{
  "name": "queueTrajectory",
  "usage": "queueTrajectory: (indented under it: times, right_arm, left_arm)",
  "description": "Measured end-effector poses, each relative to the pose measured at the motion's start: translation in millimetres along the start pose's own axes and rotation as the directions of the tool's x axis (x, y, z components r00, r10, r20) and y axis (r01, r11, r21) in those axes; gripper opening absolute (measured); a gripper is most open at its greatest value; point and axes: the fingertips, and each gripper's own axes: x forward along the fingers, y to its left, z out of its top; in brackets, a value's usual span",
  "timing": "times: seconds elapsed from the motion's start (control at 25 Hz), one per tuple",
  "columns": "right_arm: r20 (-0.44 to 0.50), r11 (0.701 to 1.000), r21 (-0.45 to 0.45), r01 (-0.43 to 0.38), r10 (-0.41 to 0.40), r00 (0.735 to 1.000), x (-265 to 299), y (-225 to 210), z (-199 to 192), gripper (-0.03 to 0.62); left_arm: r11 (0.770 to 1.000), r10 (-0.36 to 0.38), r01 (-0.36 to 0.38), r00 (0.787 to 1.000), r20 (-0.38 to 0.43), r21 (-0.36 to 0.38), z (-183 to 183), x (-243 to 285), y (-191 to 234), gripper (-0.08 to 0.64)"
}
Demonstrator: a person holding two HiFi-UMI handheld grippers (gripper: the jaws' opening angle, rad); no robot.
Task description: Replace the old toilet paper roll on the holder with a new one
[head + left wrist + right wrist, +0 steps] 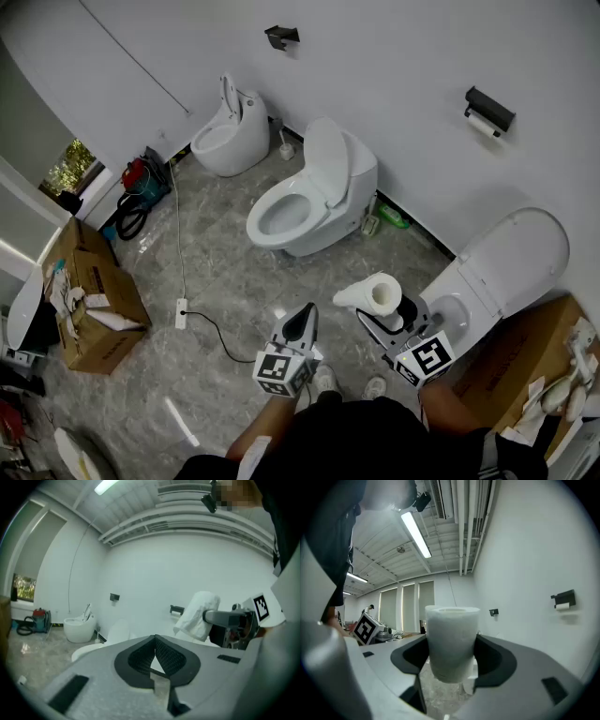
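Now the holder (pixel 488 110) sits well off on the wall (pixel 403 56), ahead and right of both grippers, its old roll (pixel 485 125) seemingly lying level. The right gripper (pixel 386 314), nearer, clamps the new roll (pixel 378 293) upright; the left gripper (pixel 302 323) is closed, empty.

roll (pixel 451 641): matt paper | toilet (pixel 328 178): glossy ceramic | floor (pixel 216 281): polished stone

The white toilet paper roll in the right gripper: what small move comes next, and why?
Probably step toward the black wall holder, leading with the left gripper. Its jaws are shut on nothing, so it could pull off the small white roll there, while the right gripper clamps the full white toilet paper roll. The holder looks out of reach from here.
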Motion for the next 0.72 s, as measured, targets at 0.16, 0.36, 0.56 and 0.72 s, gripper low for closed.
queueTrajectory:
  times: [0.16, 0.36, 0.56, 0.72]
  right_arm:
    - [-0.030, 0.994, -0.104, 0.025, -0.028, 0.999, -13, 4, 2, 0.291]
    - [-0.020, 0.992, -0.125, 0.031, -0.034, 0.999, -13, 9, 8, 0.291]
    - [-0.015, 0.991, -0.113, 0.065, -0.067, 0.998, 3, 13, 13, 0.291]
    - [-0.005, 0.989, -0.068, 0.133, -0.133, 0.991, 19, 8, 15, 0.291]
  left_arm:
    - [0.998, -0.013, 0.014, 1.000, 0.023, -0.067, 7, -7, -13, 0.005]
    - [0.997, -0.005, 0.010, 0.998, 0.061, -0.080, 25, -10, -12, 0.005]
    - [1.000, -0.020, 0.019, 0.997, 0.068, 0.011, 37, -14, 2, 0.005]
    - [0.999, -0.034, 0.031, 0.996, 0.078, 0.040, 47, -18, 24, 0.005]
